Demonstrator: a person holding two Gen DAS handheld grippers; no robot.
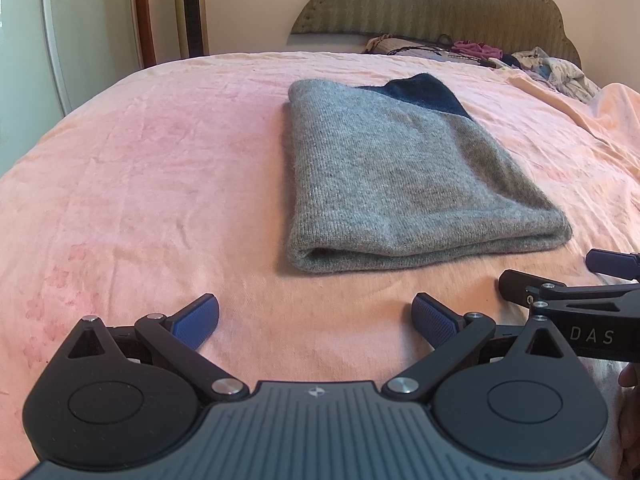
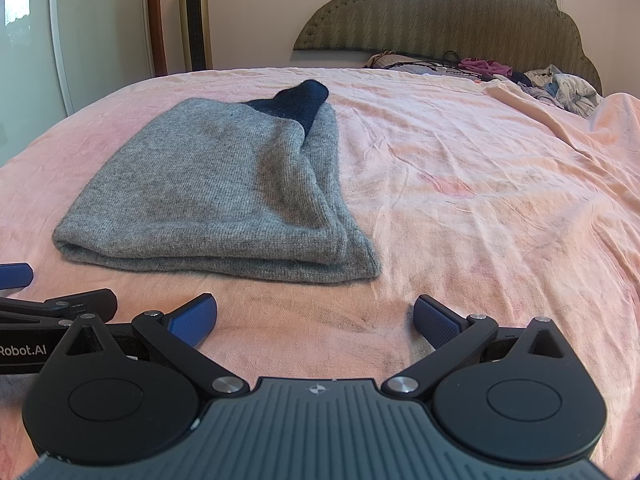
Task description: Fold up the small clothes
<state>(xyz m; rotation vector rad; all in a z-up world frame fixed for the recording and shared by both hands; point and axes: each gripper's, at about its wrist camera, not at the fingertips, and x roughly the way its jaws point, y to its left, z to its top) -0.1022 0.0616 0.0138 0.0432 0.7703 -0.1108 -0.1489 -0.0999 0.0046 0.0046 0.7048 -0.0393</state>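
A grey knit garment [image 1: 404, 184] lies folded into a thick rectangle on the pink bedsheet, with a dark navy part [image 1: 420, 94] showing at its far end. It also shows in the right wrist view [image 2: 216, 200], left of centre. My left gripper [image 1: 316, 320] is open and empty, low over the sheet just short of the garment's near fold. My right gripper [image 2: 316, 320] is open and empty, near the garment's near right corner. The right gripper also shows at the left wrist view's right edge [image 1: 560, 280].
The pink sheet [image 2: 480, 200] covers the whole bed and is wrinkled at the right. A pile of loose clothes [image 2: 560, 84] lies by the padded headboard [image 2: 460, 12]. A tower fan [image 2: 196, 16] and a glass door stand at the far left.
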